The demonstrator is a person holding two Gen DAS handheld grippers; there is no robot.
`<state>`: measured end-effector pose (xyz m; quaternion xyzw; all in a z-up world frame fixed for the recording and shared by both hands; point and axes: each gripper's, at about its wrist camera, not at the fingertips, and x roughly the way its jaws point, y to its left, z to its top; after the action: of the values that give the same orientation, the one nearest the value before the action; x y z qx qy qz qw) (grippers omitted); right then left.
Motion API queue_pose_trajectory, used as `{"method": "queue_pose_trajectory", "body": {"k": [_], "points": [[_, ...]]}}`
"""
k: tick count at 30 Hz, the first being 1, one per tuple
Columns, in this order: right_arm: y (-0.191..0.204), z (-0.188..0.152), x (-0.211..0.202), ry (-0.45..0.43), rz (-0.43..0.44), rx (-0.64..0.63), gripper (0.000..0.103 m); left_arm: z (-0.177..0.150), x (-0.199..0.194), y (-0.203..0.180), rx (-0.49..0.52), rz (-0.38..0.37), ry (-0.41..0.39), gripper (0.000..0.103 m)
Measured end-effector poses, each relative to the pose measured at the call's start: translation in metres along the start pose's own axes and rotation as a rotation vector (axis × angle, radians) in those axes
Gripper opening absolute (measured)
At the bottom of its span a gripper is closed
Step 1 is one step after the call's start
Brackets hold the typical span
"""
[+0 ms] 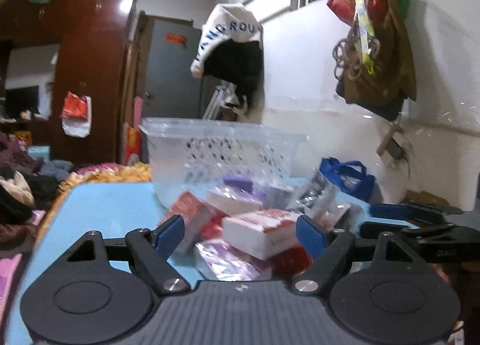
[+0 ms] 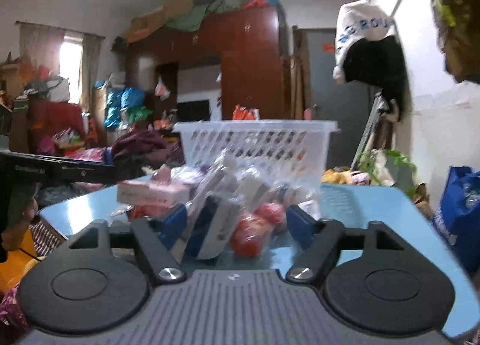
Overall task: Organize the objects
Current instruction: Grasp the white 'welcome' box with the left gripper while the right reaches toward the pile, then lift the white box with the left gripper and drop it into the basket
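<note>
At the lower centre of both frames, tongs are pointing into one heap on a blue surface (image 1: 99, 210).

Left tongs (image 1: 241, 235): sitting apart, clamping nothing; the blue pads are flanking a white-and-red box (image 1: 261, 232) at frame centre, contact too blurred to tell.

Right tongs (image 2: 235, 225): sitting apart, gripping nothing; a dark blue-and-white packet (image 2: 210, 231) and a red wrapped item (image 2: 252, 232) are lying between the pads.

Heap: boxes and plastic-wrapped packets are resting on the surface, just in front of the basket.

Basket (image 1: 216, 146): white, perforated, standing upright behind the heap, at mid-frame in both views.

Right edge, left view: the other tool's blue-tipped fingers (image 1: 390, 211) are showing.
</note>
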<state>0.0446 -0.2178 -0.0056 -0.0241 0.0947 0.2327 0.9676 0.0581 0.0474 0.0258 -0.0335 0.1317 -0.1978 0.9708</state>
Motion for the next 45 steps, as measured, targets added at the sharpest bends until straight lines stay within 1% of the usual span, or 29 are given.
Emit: {"method": "queue_pose_trajectory", "body": {"k": [4,7,9,13,14,18,19,20,23,25,27,32,34,39,45], "points": [[0.002,-0.001,0.011,0.022,0.019,0.002,0.072,-0.008,0.008,0.0,-0.017,-0.057,0.022,0.084],[0.007,-0.006,0.009,0.025,0.033,0.013,0.07,-0.012,0.017,-0.002,-0.022,-0.054,0.037,0.084],[0.009,-0.012,0.008,0.03,0.034,0.013,0.063,-0.013,0.023,-0.003,-0.03,-0.061,0.047,0.084],[0.011,-0.017,0.012,0.05,0.045,0.02,0.057,-0.014,0.034,0.0,-0.05,-0.059,0.07,0.084],[0.011,-0.018,0.013,0.052,0.044,0.017,0.053,-0.014,0.037,0.0,-0.054,-0.061,0.072,0.084],[0.011,-0.018,0.012,0.046,0.045,0.014,0.045,-0.015,0.045,-0.007,-0.031,-0.057,0.07,0.084],[0.011,-0.019,0.012,0.043,0.045,0.016,0.045,-0.015,0.045,-0.008,-0.021,-0.055,0.067,0.081],[0.011,-0.019,0.012,0.042,0.046,0.015,0.044,-0.016,0.045,-0.009,-0.014,-0.056,0.063,0.072],[0.009,-0.02,0.009,0.028,0.044,0.021,0.043,-0.018,0.041,-0.013,0.008,-0.014,0.033,0.071],[0.007,-0.019,0.007,0.015,0.041,0.024,0.042,-0.019,0.036,-0.014,0.021,0.017,-0.004,0.071],[0.006,-0.018,0.005,0.005,0.038,0.025,0.04,-0.018,0.03,-0.012,0.015,0.015,-0.032,0.07],[0.001,-0.012,-0.002,-0.028,0.038,0.032,0.04,-0.014,0.018,-0.002,-0.01,0.003,-0.094,0.07],[-0.002,-0.01,-0.005,-0.042,0.04,0.044,0.04,-0.012,0.016,0.002,-0.026,0.015,-0.101,0.07],[-0.013,-0.005,-0.011,-0.066,0.016,0.059,0.04,-0.006,0.012,0.005,-0.023,0.021,-0.127,0.07],[-0.029,0.015,-0.016,-0.11,-0.02,0.072,0.04,0.011,0.005,0.014,-0.047,0.048,-0.181,0.069]]}}
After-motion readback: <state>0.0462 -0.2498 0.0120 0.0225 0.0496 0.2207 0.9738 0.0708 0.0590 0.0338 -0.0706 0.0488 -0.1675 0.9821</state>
